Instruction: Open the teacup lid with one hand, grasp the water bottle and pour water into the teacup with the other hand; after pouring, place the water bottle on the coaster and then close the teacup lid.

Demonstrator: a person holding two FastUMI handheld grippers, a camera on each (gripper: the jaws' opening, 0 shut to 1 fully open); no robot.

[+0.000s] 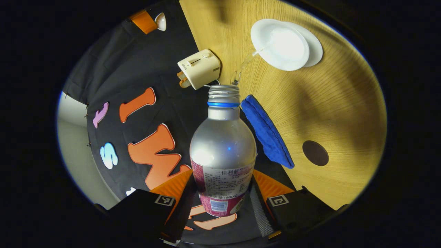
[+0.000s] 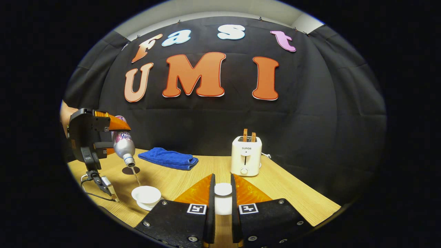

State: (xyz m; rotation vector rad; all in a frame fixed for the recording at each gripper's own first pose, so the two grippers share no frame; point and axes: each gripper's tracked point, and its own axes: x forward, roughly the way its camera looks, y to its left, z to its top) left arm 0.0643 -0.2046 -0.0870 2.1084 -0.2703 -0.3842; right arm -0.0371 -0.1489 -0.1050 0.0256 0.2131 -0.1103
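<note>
In the left gripper view, the left tongs (image 1: 222,203) are clamped on the lower body of the water bottle (image 1: 223,144), one finger pressing each side of its label. The bottle is uncapped and tipped mouth-forward, and a thin stream of water (image 1: 245,65) runs from its neck into the teacup (image 1: 279,44), which sits open on its saucer (image 1: 315,48) on the wooden bench (image 1: 327,113). Just beside the bottle's shoulder lies a folded blue cloth (image 1: 267,132), and near it the dark round coaster (image 1: 315,153) lies bare on the bench. Farther off, at the bench's back edge, stands a cream toaster (image 1: 200,69).

In the right gripper view, the right tongs (image 2: 221,196) grip the white teacup lid (image 2: 223,189) between both fingers, raised above the bench near its front edge. Off toward the left edge, the teacup (image 2: 146,194) takes the stream from the tilted bottle (image 2: 123,143) held by the left tongs (image 2: 113,137), with the coaster (image 2: 131,170) just behind. The blue cloth (image 2: 168,158) and the toaster (image 2: 246,155), with two slices standing in it, lie toward the back edge.
</note>
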